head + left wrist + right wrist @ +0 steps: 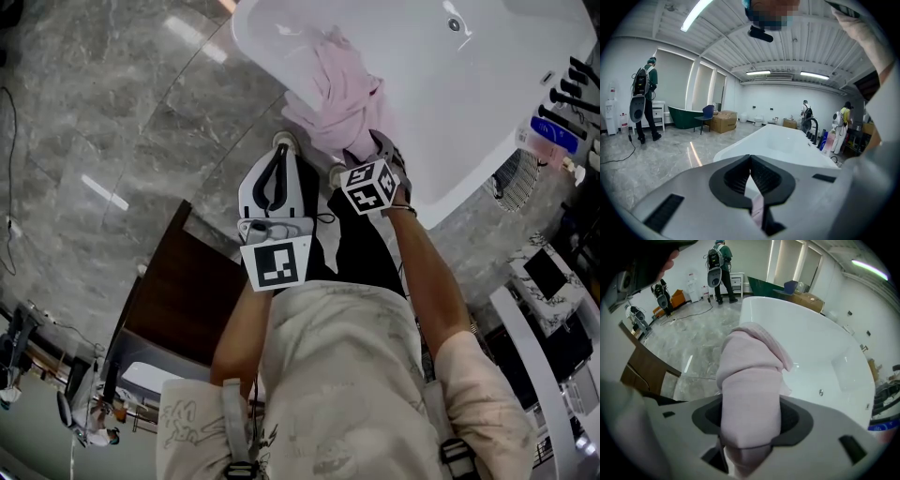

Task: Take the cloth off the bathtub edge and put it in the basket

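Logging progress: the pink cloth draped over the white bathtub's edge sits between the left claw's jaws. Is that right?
Not quite. It is the right claw that has the pink cloth between its jaws, as the right gripper view shows. The left claw has its jaws together. The cloth is indeed draped over the white bathtub's edge.

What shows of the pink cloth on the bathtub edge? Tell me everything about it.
The pale pink soft fabric cloth is bunched and creased, with no print or pattern visible. It is draped over the rim of the white glossy bathtub, with part lying inside the tub and part hanging down the outer wall. The right tool points steeply down onto it. Its jaws are closed on a thick gathered fold that fills the gap between them.
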The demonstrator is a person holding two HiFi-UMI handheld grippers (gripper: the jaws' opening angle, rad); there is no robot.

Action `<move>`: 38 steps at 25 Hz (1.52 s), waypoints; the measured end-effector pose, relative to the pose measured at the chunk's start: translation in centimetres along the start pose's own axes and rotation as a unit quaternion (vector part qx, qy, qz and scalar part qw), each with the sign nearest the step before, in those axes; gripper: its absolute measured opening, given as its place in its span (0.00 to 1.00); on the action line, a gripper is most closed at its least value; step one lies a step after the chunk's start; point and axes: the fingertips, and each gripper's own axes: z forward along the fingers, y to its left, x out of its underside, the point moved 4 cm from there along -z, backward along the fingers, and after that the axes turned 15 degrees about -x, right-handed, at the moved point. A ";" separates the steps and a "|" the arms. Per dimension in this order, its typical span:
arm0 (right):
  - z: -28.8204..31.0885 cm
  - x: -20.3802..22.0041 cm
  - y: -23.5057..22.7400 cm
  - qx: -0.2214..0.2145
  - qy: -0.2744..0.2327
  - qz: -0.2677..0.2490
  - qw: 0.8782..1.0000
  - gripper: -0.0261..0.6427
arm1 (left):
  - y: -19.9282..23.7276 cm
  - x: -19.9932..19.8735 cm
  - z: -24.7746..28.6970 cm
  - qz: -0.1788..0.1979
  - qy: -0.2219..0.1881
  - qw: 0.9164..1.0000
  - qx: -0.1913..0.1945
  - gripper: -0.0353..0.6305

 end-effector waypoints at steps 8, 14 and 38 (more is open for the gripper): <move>-2.8 0.1 1.5 0.019 -0.014 0.007 1.000 0.34 | 0.5 -2.2 0.2 -0.003 -0.016 1.000 0.009 0.06; -4.4 0.5 2.3 0.020 -0.022 0.021 0.999 0.25 | -0.1 -3.9 0.4 0.007 -0.024 0.999 0.027 0.06; -16.9 1.7 2.7 0.082 -0.172 0.203 0.960 0.11 | -8.7 -11.3 0.0 0.064 -0.064 0.976 0.196 0.06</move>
